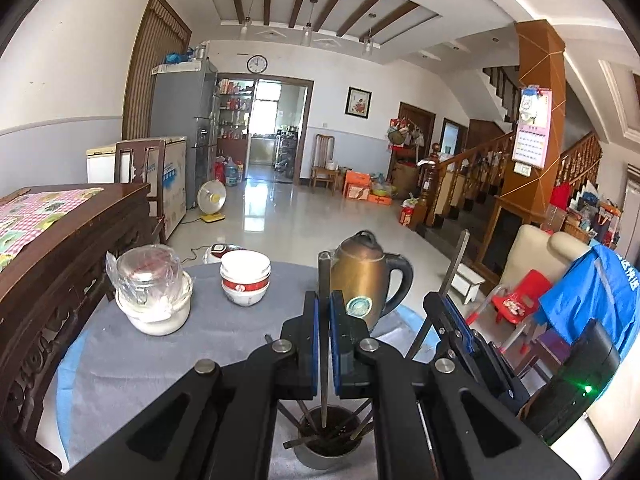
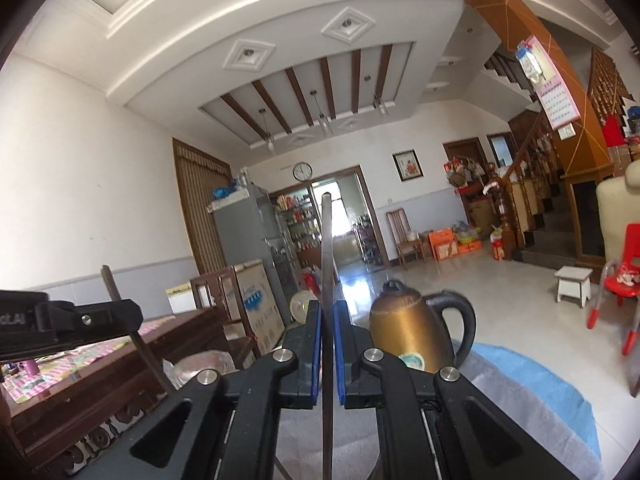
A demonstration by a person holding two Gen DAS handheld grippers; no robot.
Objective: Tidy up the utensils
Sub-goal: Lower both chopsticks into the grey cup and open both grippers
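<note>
Large tiled living room behind, with fridge [image 1: 188,120], wall clock [image 1: 257,64] and wooden staircase [image 1: 472,160]. Up front, round table under grey cloth [image 1: 132,360], pushed against dark carved sideboard [image 1: 68,240].

Around the brass kettle [image 1: 366,276] as landmark: stacked red-banded bowls [image 1: 245,278] just to its left, farther left a white bowl holding plastic-wrapped jar [image 1: 150,292]; nothing blocking between these and the nearer cup.

Left gripper [image 1: 325,312] clamped shut on one dark chopstick [image 1: 323,280], directly in front of the kettle. Long axis upright, top end poking above the pads, lower end reaching down into metal cup [image 1: 330,450] of other chopsticks leaning outward.

Right gripper [image 2: 328,320] likewise closed around second chopstick [image 2: 327,248], right of the kettle in the left view, standing near-vertical, slightly tilted, tip pointing at the ceiling.
</note>
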